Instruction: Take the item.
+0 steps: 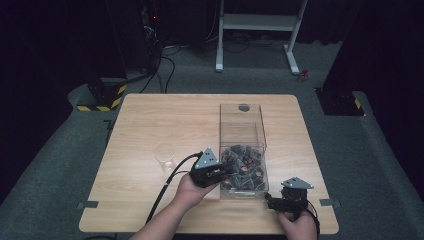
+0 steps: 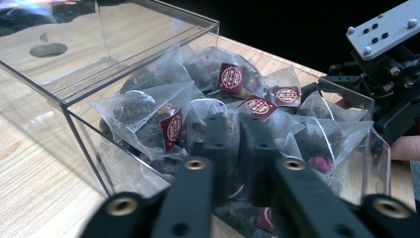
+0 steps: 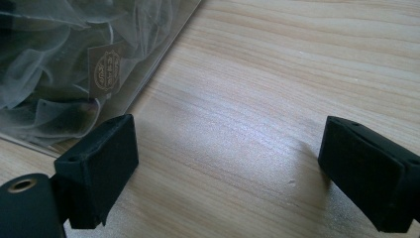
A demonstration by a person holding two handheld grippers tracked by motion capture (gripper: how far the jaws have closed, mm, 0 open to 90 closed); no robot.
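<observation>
A clear plastic box (image 1: 242, 125) stands on the wooden table (image 1: 165, 120), its near half piled with mesh tea bags (image 1: 245, 167) bearing dark red tags. My left gripper (image 1: 231, 170) reaches into the box from the left. In the left gripper view its jaws (image 2: 236, 144) stand pressed together down in the pile, with thin tea bag mesh (image 2: 148, 119) pinched at their tips. My right gripper (image 1: 272, 202) rests low over the table by the box's near right corner. Its jaws (image 3: 228, 163) stand wide apart over bare wood with nothing between them.
A clear plastic cup (image 1: 164, 155) stands on the table left of the box. The box's far half holds no bags. The right gripper (image 2: 386, 74) sits just beyond the box's wall (image 2: 84, 148). The table's near edge is close behind both hands.
</observation>
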